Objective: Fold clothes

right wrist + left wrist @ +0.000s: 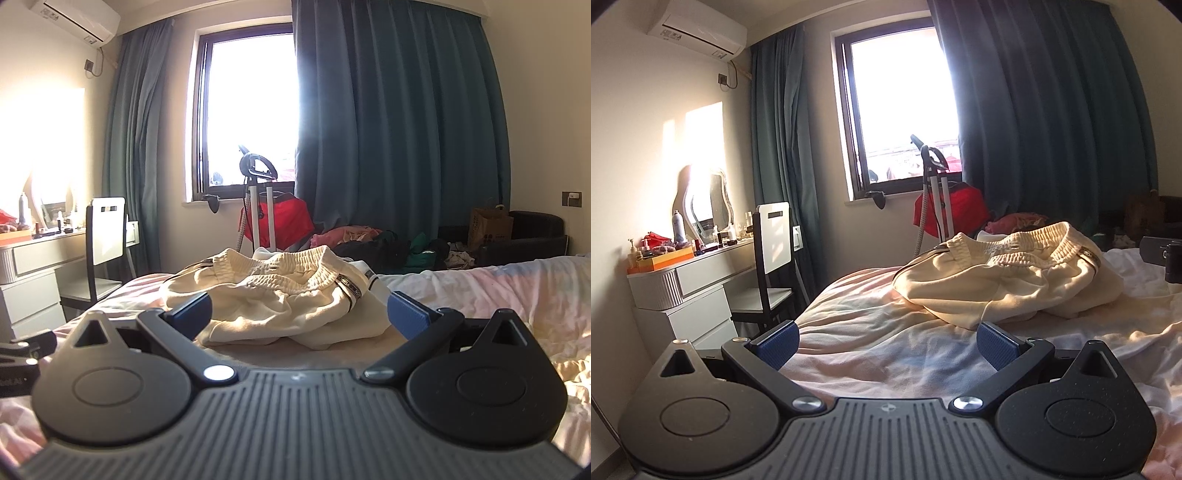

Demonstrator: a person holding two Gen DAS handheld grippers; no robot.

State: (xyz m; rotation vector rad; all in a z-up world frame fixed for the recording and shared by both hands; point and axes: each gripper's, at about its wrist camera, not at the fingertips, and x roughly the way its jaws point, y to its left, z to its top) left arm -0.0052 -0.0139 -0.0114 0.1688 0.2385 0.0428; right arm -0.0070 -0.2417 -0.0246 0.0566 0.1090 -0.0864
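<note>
A cream garment with an elastic waistband [1004, 277] lies bunched on the bed; in the right wrist view it [280, 306] sits straight ahead. My left gripper [888, 345] is open and empty, low over the sheet, short of the garment's near edge. My right gripper [299, 314] is open and empty, its blue pads [408, 312] on either side of the garment's near edge without touching it. Part of the right gripper shows at the right edge of the left wrist view [1163, 254].
The bed [886, 332] has a wrinkled pale pink sheet. A white dresser [687, 291] and chair [772, 266] stand to the left. A garment steamer [258, 206] and a red bag [284, 221] stand by the window. Clothes and a paper bag [489, 225] lie beyond the bed.
</note>
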